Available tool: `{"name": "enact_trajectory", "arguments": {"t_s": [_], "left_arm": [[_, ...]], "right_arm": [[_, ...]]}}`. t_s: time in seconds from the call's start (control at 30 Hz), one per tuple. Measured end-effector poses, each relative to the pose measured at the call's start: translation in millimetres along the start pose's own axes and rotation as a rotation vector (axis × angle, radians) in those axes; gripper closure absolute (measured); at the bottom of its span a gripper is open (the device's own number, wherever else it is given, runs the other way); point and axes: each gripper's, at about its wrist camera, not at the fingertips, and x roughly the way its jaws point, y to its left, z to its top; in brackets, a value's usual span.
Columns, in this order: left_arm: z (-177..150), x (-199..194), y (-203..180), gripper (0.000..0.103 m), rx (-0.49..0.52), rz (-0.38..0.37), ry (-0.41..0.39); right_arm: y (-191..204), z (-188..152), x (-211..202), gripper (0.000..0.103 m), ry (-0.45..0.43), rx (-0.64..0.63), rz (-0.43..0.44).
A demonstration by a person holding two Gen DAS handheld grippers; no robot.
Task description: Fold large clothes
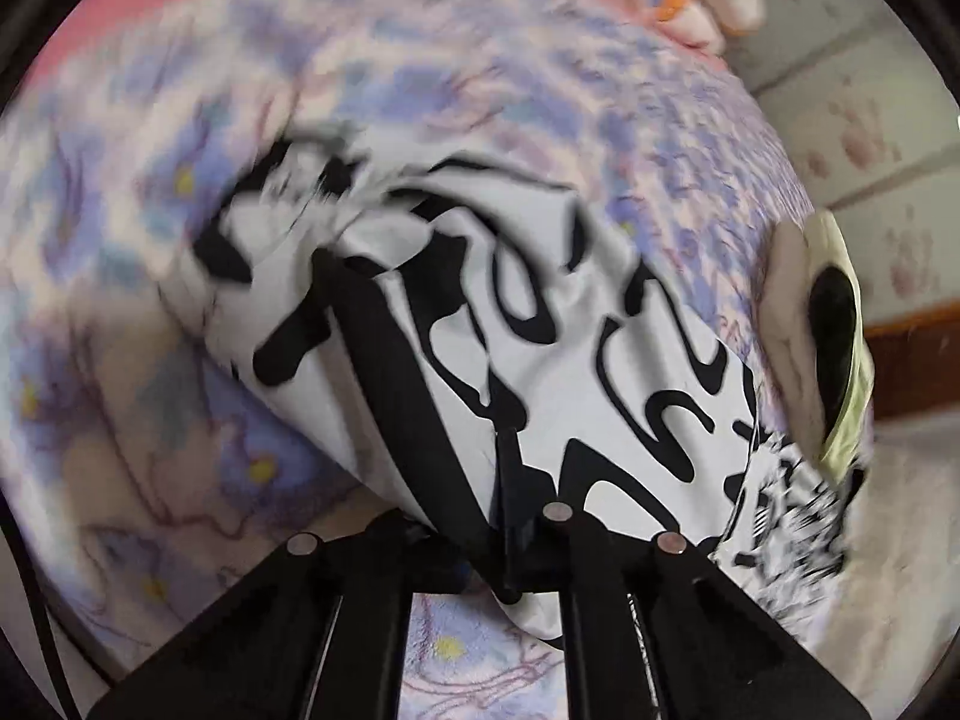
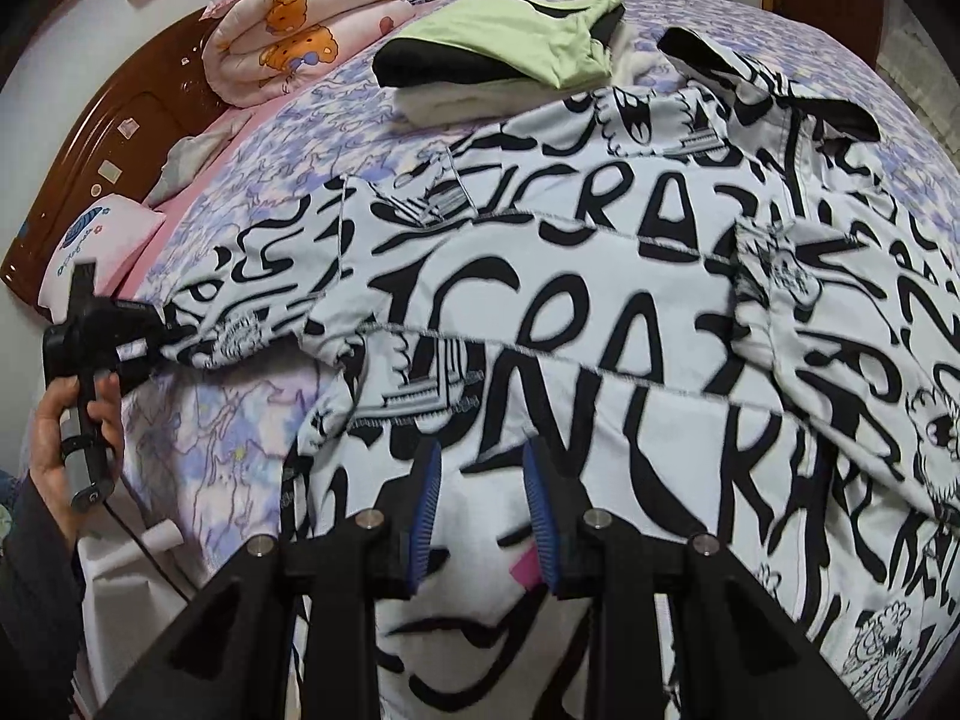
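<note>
Black-and-white lettered jacket (image 2: 600,312) lies spread across the bed (image 2: 252,192), covering most of the purple floral blanket; one sleeve runs out toward 9 o'clock in the right wrist view.

Left tool (image 2: 159,330) is clamped shut on that sleeve's cuff end; the left wrist view shows fabric (image 1: 540,324) draped over and bunched between the black fingers. A hand (image 2: 66,420) grips its handle at 8 o'clock.

Right tool (image 2: 480,462) sits at a narrow gap, blue pads (image 2: 427,480) just above the hem area at 6 o'clock. Can't tell if it's pinching cloth or just hovering; no fabric visibly between the pads.

Handling, my read: quilted stitching lines suggest a padded jacket, so soft and floppy but bulky, moderate weight for clothing. The shell looks smooth and could slip out of a thin pinch. Take thick bites at seams, cuffs or hem, not mid-panel. The sleeve will sag when lifted, so keep it low and drag it over the body.

Folded stack, green on top (image 2: 510,42), sits at 12 o'clock touching the collar side; keep clear of it.
</note>
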Motion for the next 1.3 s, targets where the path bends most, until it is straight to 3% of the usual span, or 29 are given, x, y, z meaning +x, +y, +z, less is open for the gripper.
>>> {"name": "enact_trajectory", "arguments": {"t_s": [0.07, 0.13, 0.27, 0.43, 0.57, 0.67, 0.73, 0.8, 0.93, 0.97, 1.0, 1.1, 1.2, 1.3], "left_arm": [[-6, -18, -23, 0.100, 0.102, 0.038, -0.077], [-12, -36, -48, 0.100, 0.168, 0.026, -0.124], [-42, -76, -116, 0.100, 0.345, -0.031, -0.209], [-118, -117, -217, 0.100, 0.645, -0.155, -0.254], [-200, -113, -282, 0.100, 0.860, -0.244, -0.220], [-258, -84, -308, 0.100, 0.971, -0.283, -0.121], [-290, -60, -316, 0.100, 1.036, -0.290, -0.051], [-321, -29, -318, 0.095, 1.109, -0.246, 0.012], [-355, 8, -311, 0.076, 1.172, -0.179, 0.120], [-357, 11, -309, 0.068, 1.176, -0.173, 0.131], [-359, 11, -309, 0.056, 1.176, -0.172, 0.134], [-351, -5, -305, 0.039, 1.148, -0.232, 0.127], [-339, -22, -302, 0.030, 1.109, -0.302, 0.144], [-325, -41, -291, 0.028, 1.071, -0.340, 0.125]], "right_arm": [[-8, -6, -5, 0.075, -0.001, 0.005, 0.000], [-18, -11, -13, 0.075, -0.012, 0.021, -0.005], [-47, -20, -31, 0.075, -0.042, 0.085, -0.011], [-93, -34, -55, 0.075, -0.091, 0.204, -0.014], [-134, -50, -73, 0.075, -0.128, 0.303, -0.030], [-161, -62, -80, 0.075, -0.141, 0.361, -0.059], [-178, -70, -83, 0.075, -0.141, 0.399, -0.079], [-193, -77, -83, 0.074, -0.139, 0.435, -0.082], [-212, -84, -82, 0.074, -0.134, 0.476, -0.082], [-215, -83, -82, 0.074, -0.135, 0.487, -0.073], [-215, -83, -82, 0.074, -0.136, 0.490, -0.067], [-212, -79, -83, 0.074, -0.146, 0.468, -0.052], [-203, -75, -84, 0.074, -0.157, 0.438, -0.046], [-193, -72, -83, 0.074, -0.164, 0.409, -0.039]]}}
